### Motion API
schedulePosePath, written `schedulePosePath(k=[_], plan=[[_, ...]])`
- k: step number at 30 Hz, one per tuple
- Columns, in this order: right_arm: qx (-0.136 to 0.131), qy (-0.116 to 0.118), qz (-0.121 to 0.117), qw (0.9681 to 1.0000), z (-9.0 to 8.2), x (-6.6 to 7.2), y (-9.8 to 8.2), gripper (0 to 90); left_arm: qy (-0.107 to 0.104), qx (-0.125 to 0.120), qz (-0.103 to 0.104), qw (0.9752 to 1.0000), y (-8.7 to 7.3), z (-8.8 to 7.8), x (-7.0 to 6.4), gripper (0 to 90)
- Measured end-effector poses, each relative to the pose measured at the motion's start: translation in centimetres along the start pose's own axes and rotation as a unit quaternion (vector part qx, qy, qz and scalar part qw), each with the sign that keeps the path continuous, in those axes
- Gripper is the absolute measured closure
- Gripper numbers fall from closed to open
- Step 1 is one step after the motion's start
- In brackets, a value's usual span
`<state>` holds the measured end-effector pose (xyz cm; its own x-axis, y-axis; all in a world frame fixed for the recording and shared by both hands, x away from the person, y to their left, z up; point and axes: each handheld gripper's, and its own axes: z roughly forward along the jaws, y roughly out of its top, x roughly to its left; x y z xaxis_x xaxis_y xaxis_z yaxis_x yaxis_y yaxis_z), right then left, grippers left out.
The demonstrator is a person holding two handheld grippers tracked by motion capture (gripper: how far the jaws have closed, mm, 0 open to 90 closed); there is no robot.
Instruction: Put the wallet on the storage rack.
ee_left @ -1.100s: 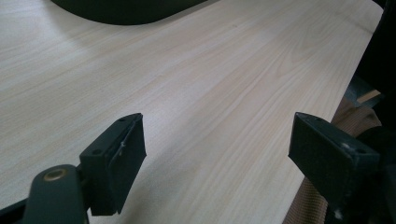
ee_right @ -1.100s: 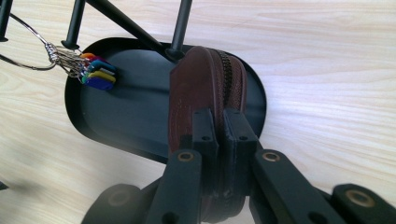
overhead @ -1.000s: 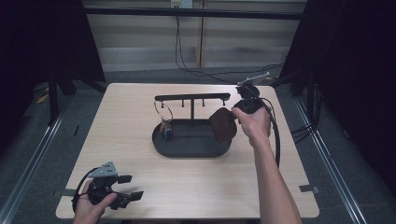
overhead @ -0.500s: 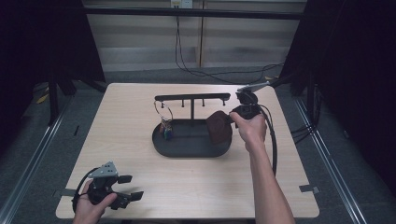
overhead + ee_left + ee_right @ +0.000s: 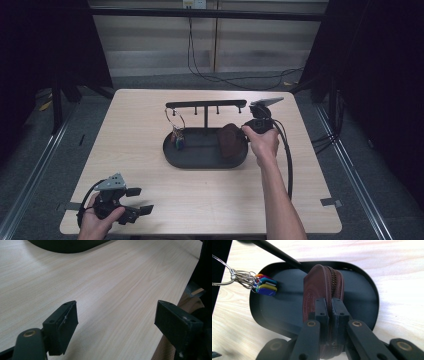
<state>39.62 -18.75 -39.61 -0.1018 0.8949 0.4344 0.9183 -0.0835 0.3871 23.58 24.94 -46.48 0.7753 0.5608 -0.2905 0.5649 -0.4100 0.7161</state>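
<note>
Right gripper [image 5: 329, 312] clamping brown pouch [image 5: 322, 287] over tray [image 5: 367, 282], keys [image 5: 264, 286] alongside.

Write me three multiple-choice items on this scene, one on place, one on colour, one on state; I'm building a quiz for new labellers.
1. Where does the key ring hang?
A. From the stand's bar, over the tray's left end
B. On the bare table
C. From the left tool

2. What colour is the pouch?
A. Blue
B. Brown
C. Yellow

3. How does the right tool stand?
A. Wide open over the table
B. Shut on the pouch
C. Shut on the key ring

Answers:
1 A: in the high view the ring hangs from the bar above the tray.
2 B: the right gripper view shows brown leather with a zip.
3 B: its jaws pinch the pouch's edge, while the left tool gapes over bare wood.
</note>
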Motion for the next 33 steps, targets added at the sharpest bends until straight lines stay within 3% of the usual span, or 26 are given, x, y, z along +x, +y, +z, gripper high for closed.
schedulePosePath(k=[20,25,33], plan=[[-0.006,0.019,0.006,0.9998,2.8,-1.3,-0.5,84.7,0.001,0.000,0.000,1.0000,0.0,-0.1,0.1,18.6],[-0.004,0.011,0.005,0.9999,3.2,-1.4,-0.6,83.9,0.001,-0.001,-0.001,1.0000,0.0,-0.1,0.1,18.6],[-0.004,0.006,0.013,0.9999,3.6,-2.9,-1.0,82.1,0.002,0.001,-0.003,1.0000,0.1,0.1,0.2,18.6]])
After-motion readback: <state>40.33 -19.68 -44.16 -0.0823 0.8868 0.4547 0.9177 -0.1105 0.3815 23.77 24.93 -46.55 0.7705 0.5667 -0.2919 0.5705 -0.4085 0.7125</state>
